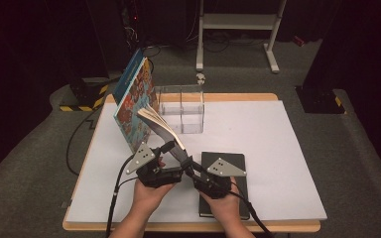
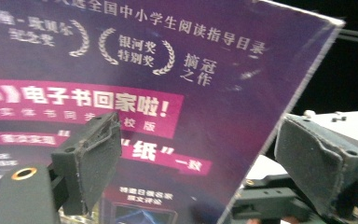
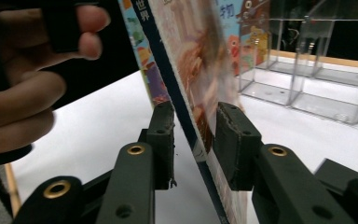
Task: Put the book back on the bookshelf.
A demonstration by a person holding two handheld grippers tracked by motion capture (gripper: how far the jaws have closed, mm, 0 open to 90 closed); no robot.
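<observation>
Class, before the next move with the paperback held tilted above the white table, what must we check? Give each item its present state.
1. Right gripper clamped on the purple-backed paperback book: ok.
2. Left gripper jaws open: ok.
3. Clear plastic divided box has empty compartments: ok.
4. Large colourful picture book standing steady beside the box: cannot tell.
5. Black notebook lying flat, away from the box: ok.
</observation>
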